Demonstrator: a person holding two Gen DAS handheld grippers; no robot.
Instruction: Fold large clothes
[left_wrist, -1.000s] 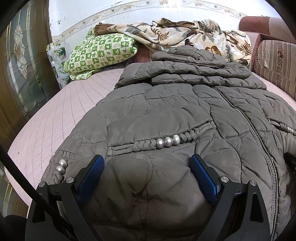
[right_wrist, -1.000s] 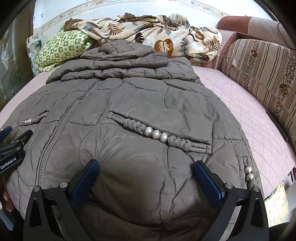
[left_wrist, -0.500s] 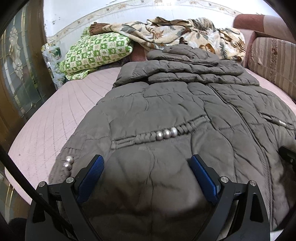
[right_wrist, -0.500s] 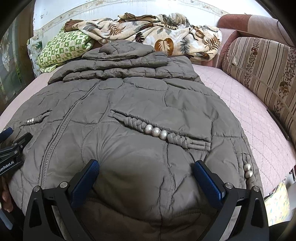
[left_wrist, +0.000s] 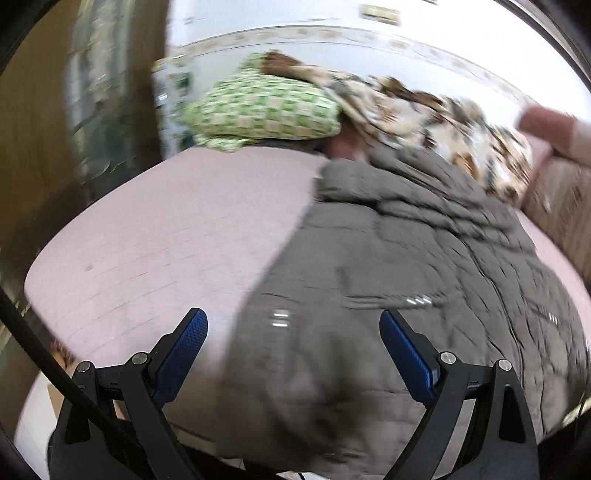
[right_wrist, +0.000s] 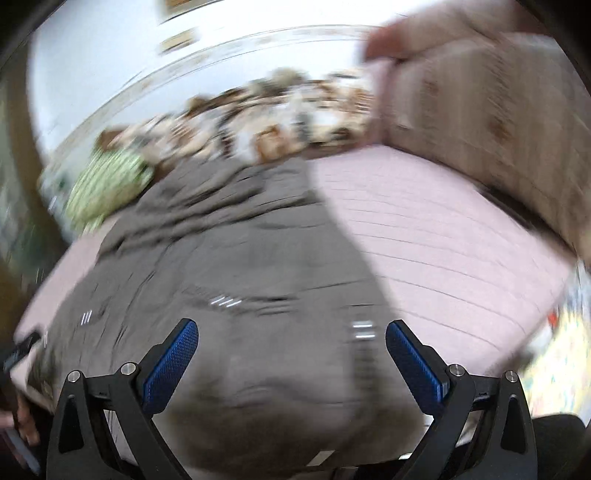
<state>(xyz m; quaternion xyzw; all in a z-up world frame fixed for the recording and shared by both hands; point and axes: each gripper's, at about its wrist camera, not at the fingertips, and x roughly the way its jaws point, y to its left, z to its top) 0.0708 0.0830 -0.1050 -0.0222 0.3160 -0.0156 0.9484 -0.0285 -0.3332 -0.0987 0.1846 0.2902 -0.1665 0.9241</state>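
A large grey quilted jacket lies spread on the pink bed, hood end far, hem near. Both views are motion-blurred. My left gripper is open above the jacket's near left hem corner, its left finger over bare bedspread. In the right wrist view the jacket fills the left and centre. My right gripper is open above the near right hem, nothing between its blue pads. Silver beads glint on a pocket. The left gripper's body peeks in at the left edge.
A green checked pillow and a floral blanket lie at the head of the bed. A striped sofa back borders the right side. A wooden door stands at the left. Bare pink bedspread flanks the jacket.
Both grippers have pulled back and swung outward: the left view turned left, the right view turned right. The jacket looks smaller and farther. Both stay open.
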